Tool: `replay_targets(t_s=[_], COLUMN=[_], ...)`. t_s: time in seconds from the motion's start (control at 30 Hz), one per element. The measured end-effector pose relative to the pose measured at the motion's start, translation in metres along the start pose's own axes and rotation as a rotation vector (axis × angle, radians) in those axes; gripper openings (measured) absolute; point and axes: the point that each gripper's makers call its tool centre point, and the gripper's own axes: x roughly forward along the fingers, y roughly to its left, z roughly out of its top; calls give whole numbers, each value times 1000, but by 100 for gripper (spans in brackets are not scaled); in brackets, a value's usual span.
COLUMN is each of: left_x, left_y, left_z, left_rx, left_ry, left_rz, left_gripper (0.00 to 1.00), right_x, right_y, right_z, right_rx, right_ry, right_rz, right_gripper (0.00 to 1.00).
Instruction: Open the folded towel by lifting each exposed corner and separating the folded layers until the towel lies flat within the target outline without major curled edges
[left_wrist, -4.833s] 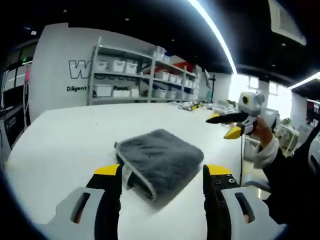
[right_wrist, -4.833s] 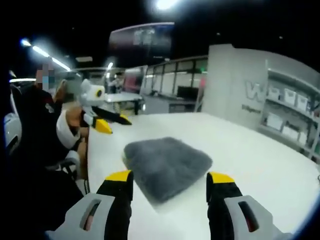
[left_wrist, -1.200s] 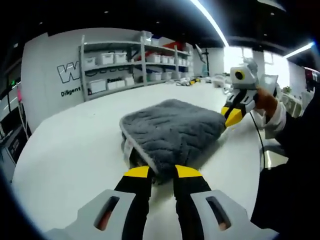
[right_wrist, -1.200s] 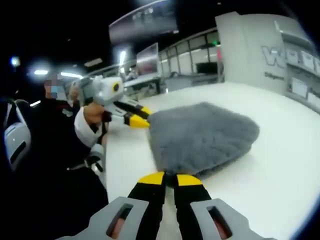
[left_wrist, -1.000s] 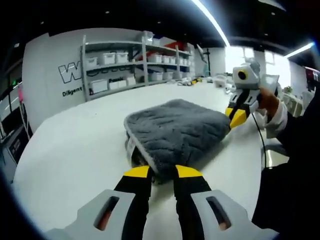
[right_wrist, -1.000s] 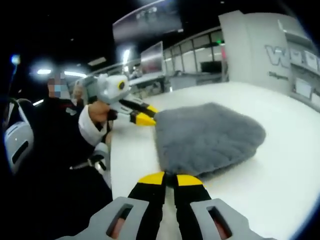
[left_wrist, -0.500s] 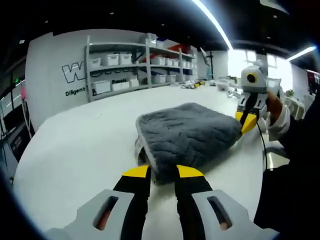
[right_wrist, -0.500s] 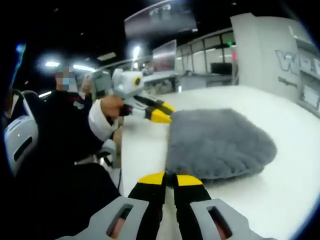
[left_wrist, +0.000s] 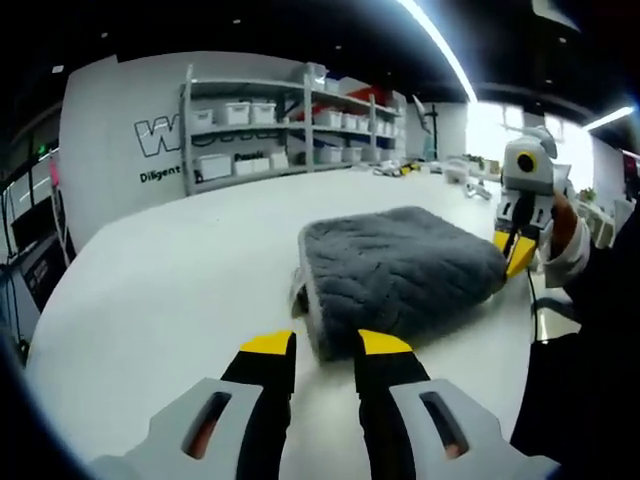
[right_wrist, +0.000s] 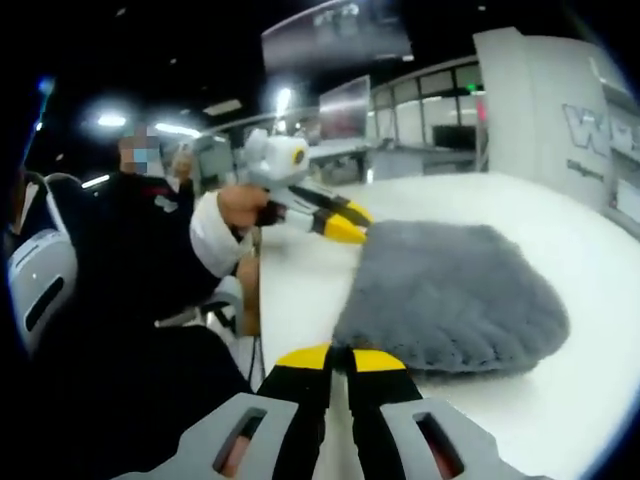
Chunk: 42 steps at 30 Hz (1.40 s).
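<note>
- Towel (left_wrist: 400, 270) on the bench (left_wrist: 170, 290) looks soft, light, floppy.
- My left gripper (left_wrist: 325, 345) jaws sit near-closed at its corner; I'd pinch only the top layer.
- Right gripper (right_wrist: 340, 357) jaws pressed together.

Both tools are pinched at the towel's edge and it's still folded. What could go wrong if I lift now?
The left tool looks closed on the thick fold of the grey towel, so it may hold several layers and lift the bundle without opening it. The right tool also sits at an edge; uneven pulls could twist or curl it. The towel lies near the white table's edge on the person's side, so dragging may slide it off.
</note>
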Motion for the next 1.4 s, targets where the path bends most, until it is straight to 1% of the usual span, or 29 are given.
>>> replay_targets(t_s=[0.17, 0.47, 0.5, 0.53, 0.63, 0.67, 0.73, 0.77, 0.8, 0.83, 0.87, 0.9, 0.97, 1.03, 1.13, 1.17, 1.2, 1.23, 1.3, 1.4], left_x=[-1, 0, 0, 0, 2, 1, 1, 1, 1, 2, 2, 3, 3, 3, 3, 2, 2, 1, -1, -5], left_y=[7, 11, 12, 13, 12, 14, 14, 15, 15, 15, 15, 15, 14, 15, 16, 15, 15, 13, 12, 11], left_z=[0, -2, -1, 1, 5, 9, 8, 8, 8, 8, 8, 7, 7, 6, 6, 6, 6, 6, 7, 11], left_rx=[2, 5, 11, 27, 78, 92, 95, 95, 91, 85, 81, 81, 85, 86, 86, 89, 94, 98, 91, 53], left_ry=[-1, 0, -3, -12, -25, -43, -46, -46, -49, -54, -55, -55, -54, -53, -55, -54, -53, -52, -58, -78], left_rz=[17, 43, 53, 72, 100, 130, 140, 145, 150, 152, 154, 156, 159, 161, 164, 162, 153, 142, 126, 93], left_gripper=[23, 23, 23, 23, 23, 24, 24, 24, 24, 24, 24, 24, 24, 25, 26, 26, 26, 26, 28, 31], right_x=[6, 14, 15, 17, 20, 21, 22, 22, 23, 23, 23, 23, 23, 22, 18, 17, 17, 15, 14, 10], right_y=[10, 23, 25, 27, 31, 33, 35, 38, 45, 47, 48, 48, 42, 37, 32, 31, 30, 28, 24, 14], right_z=[1, 0, 1, 0, -2, 0, 0, -1, 0, 4, 5, 5, 4, 3, 6, 7, 10, 9, 9, 13], right_rx=[-16, -35, -34, -43, -65, -80, -122, -129, -143, -148, -148, -149, -167, -166, -148, -158, -213, -238, -227, -217], right_ry=[1, 4, 4, 7, 21, 13, 14, 19, 11, -5, -8, -8, 4, 8, -6, -12, -22, -15, -10, -38], right_rz=[16, 31, 33, 35, 32, 45, 44, 55, 87, 103, 104, 102, 75, 69, 65, 65, 65, 58, 50, 31], right_gripper=[3, 2, 2, 2, 1, 1, 1, 0, 0, 0, 0, 0, 0, 0, 0, 0, 1, 2, 3, 4])
